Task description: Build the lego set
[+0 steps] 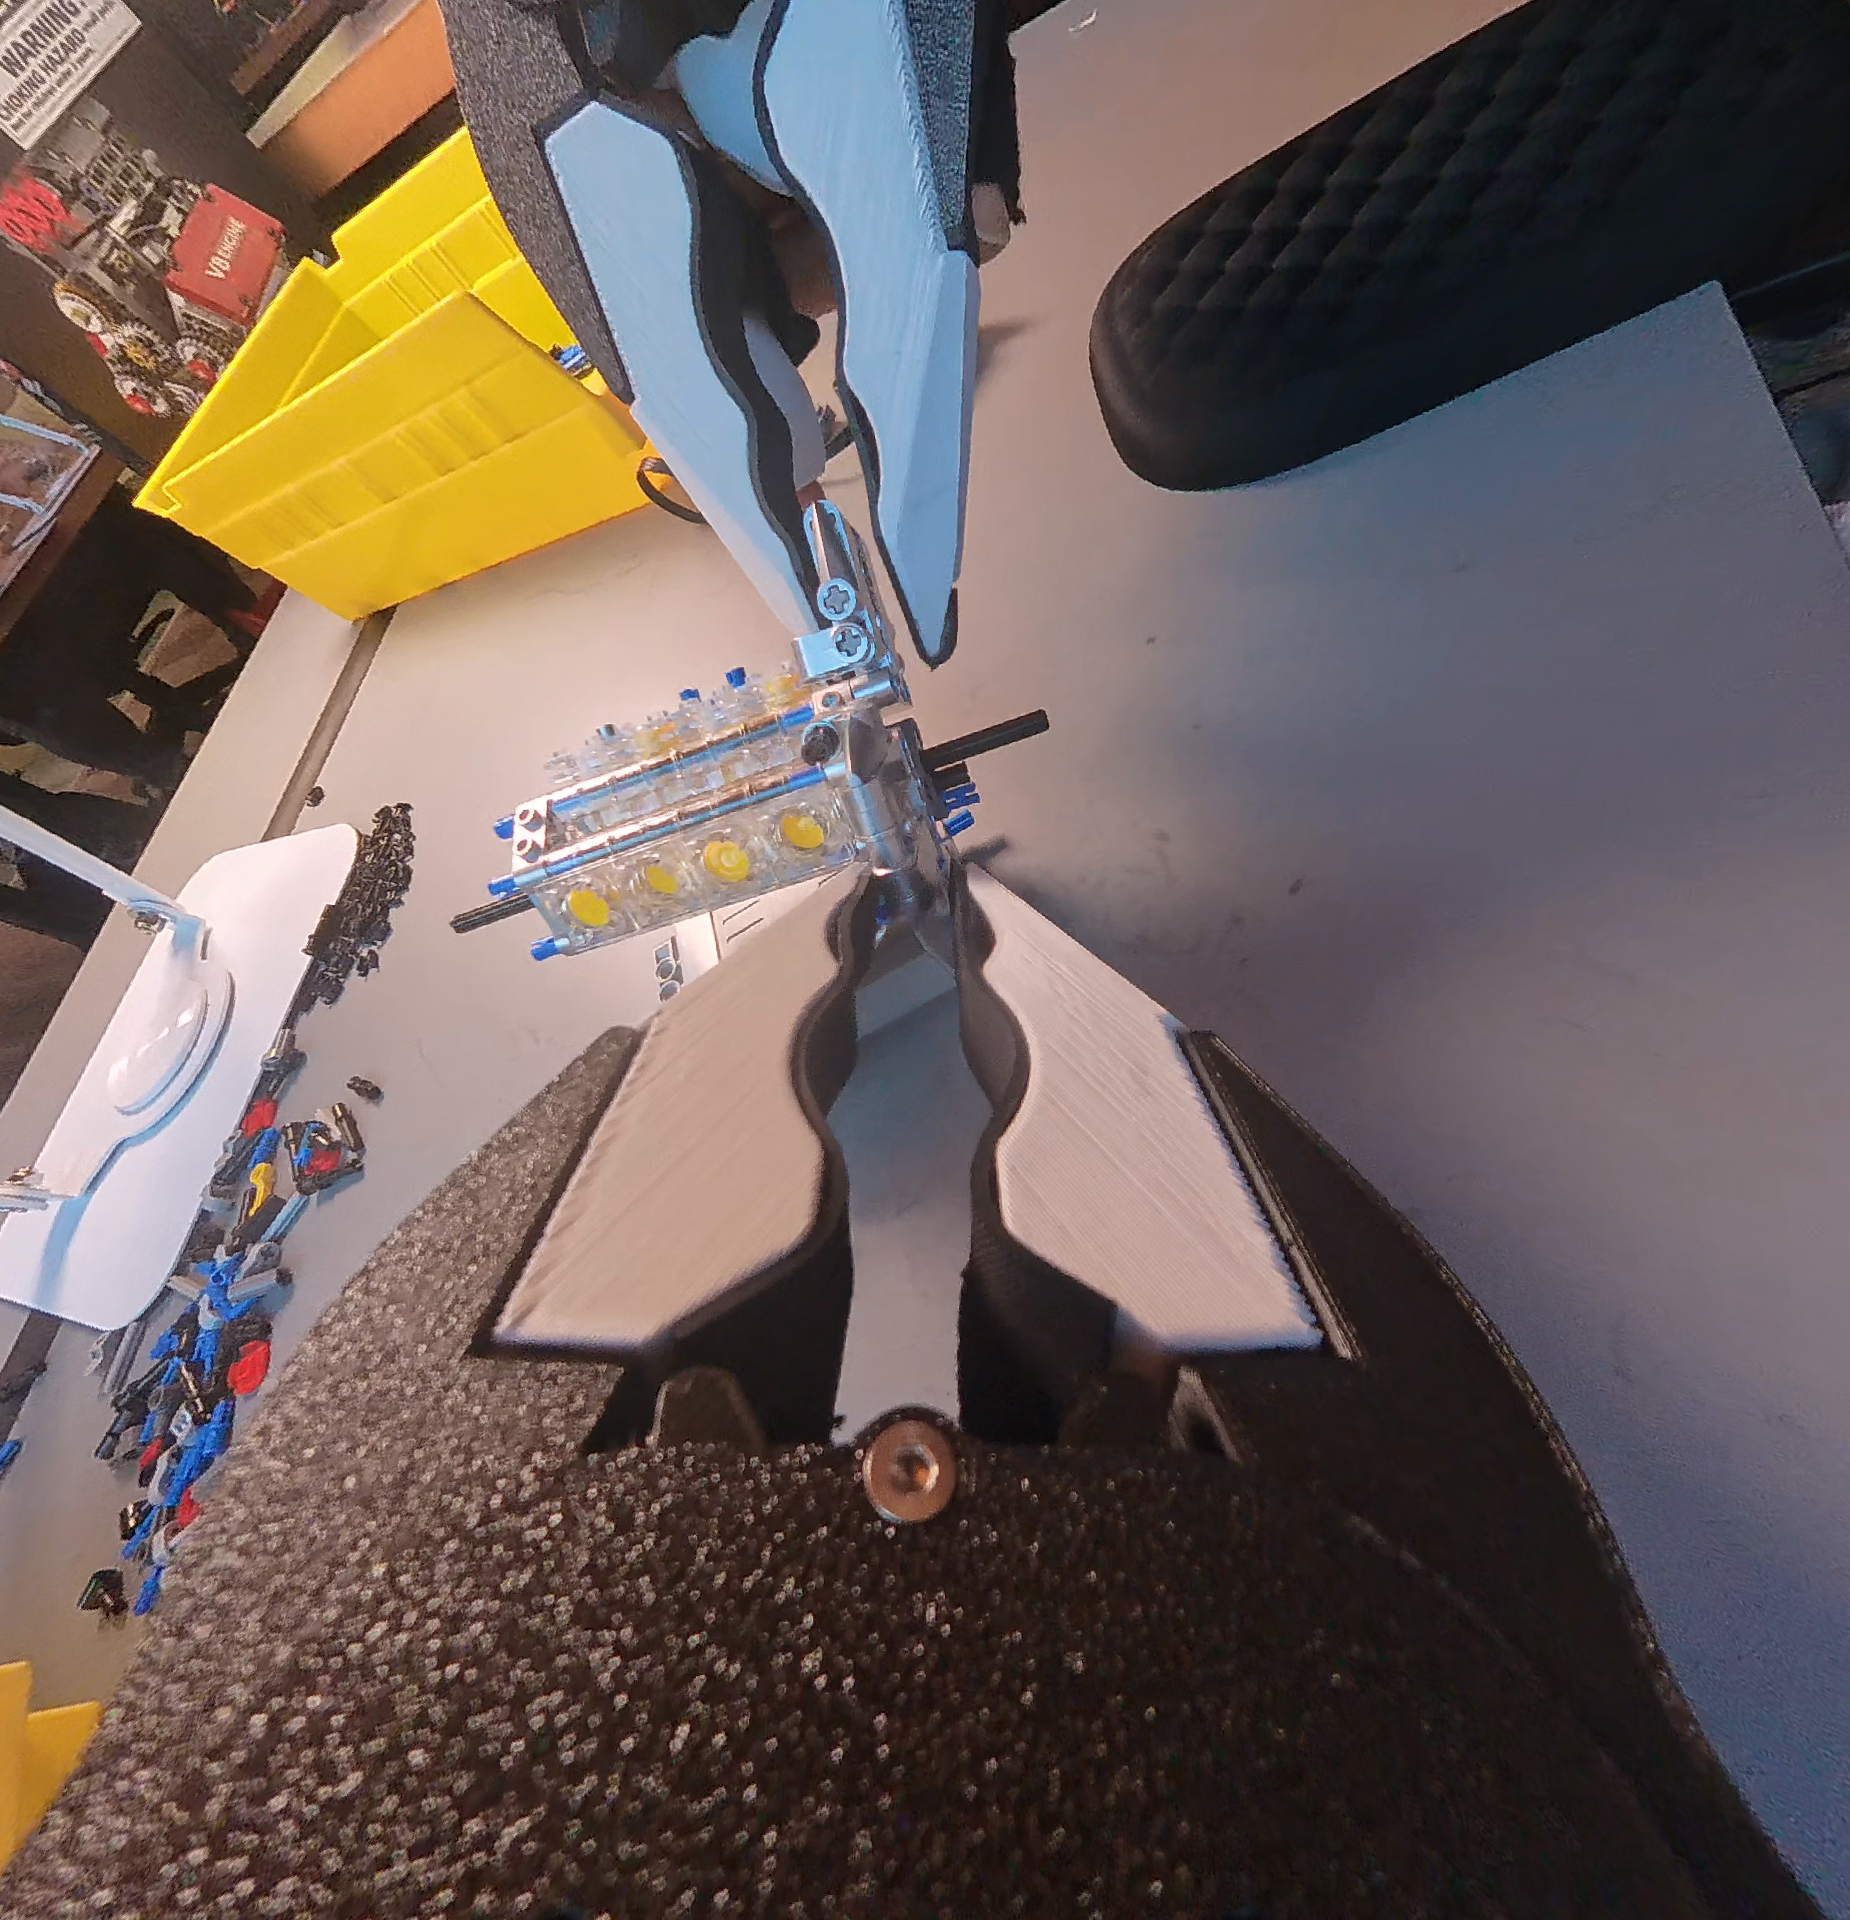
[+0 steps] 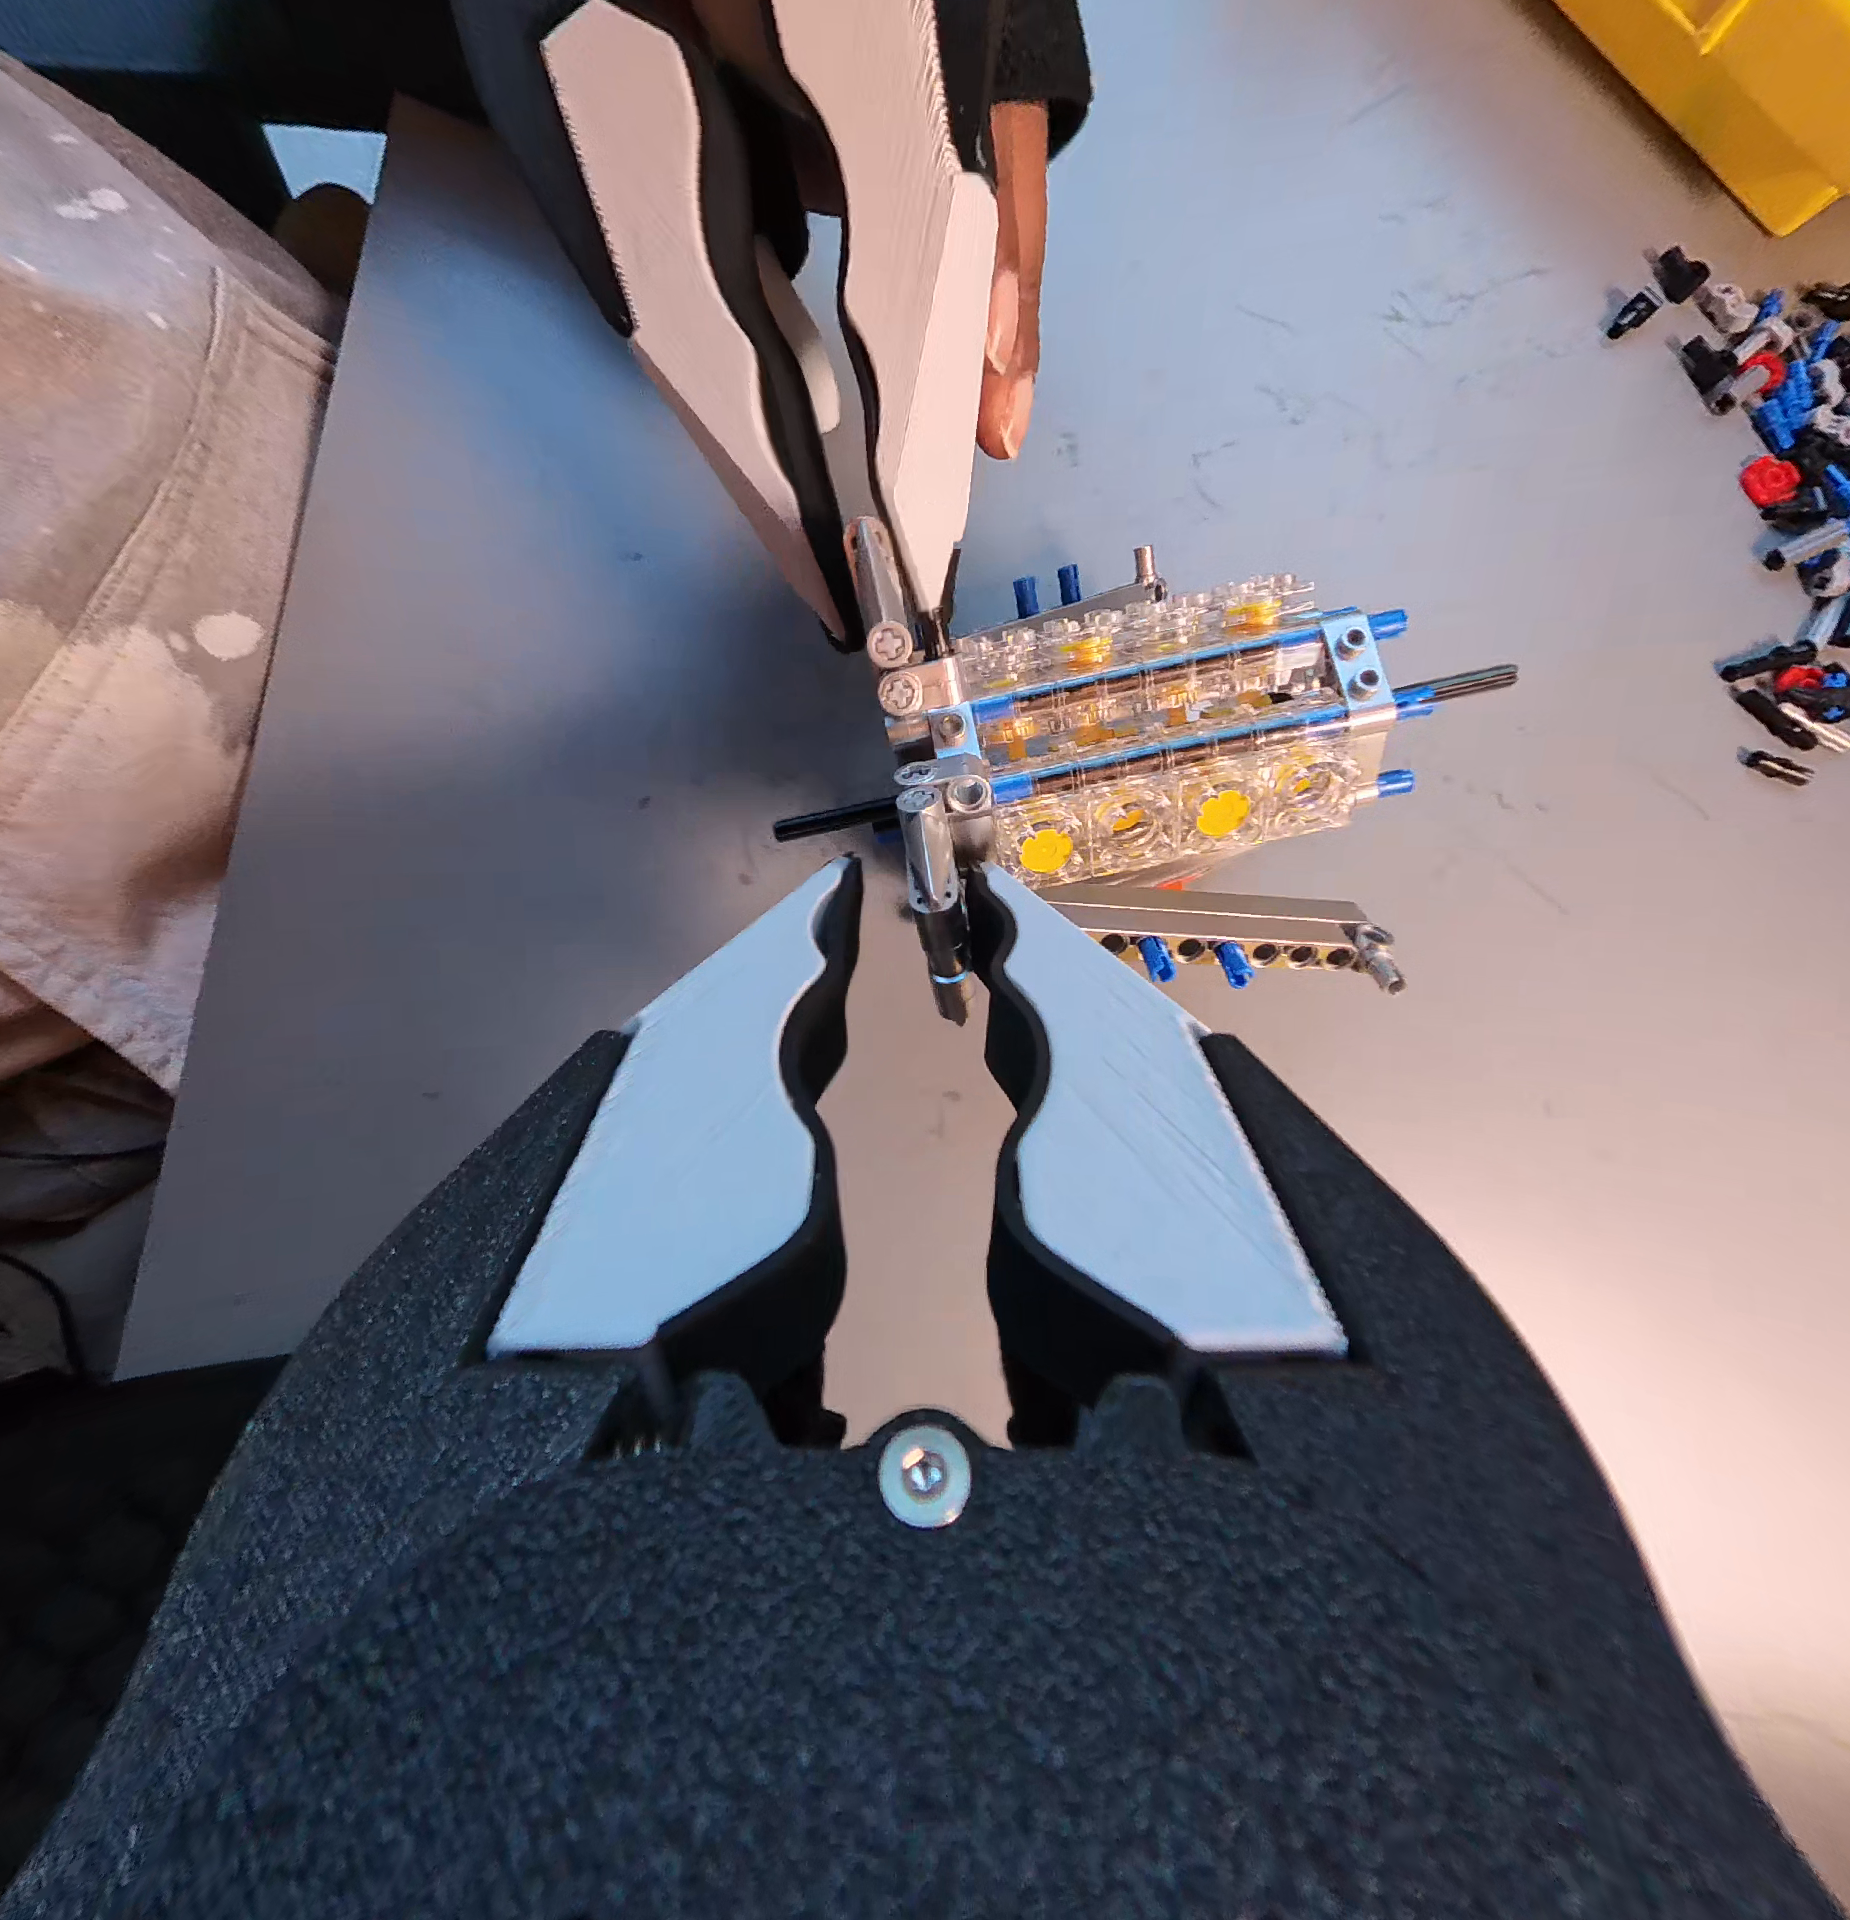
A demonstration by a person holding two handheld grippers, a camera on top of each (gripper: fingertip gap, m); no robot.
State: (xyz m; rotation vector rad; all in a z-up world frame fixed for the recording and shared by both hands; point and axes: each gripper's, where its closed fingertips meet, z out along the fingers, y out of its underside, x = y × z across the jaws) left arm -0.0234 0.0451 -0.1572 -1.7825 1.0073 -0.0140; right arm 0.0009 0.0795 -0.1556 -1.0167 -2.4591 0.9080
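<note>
Engine model (image 2: pixel 1149 758) between both tongs, person's finger (image 2: pixel 1009 343)

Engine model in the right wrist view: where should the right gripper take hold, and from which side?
Probably the narrow grey connector at its near end, approached head-on from where the right gripper sits now. That post is slim enough to fit between the jaws. The clear cylinder banks look too wide and slanted, and a black axle juts out beside it.

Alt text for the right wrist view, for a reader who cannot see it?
Two grippers meet at one end of a clear brick engine on a grey table: the right gripper around a grey connector, the left gripper pinching another above. Loose parts lie far right.
</note>
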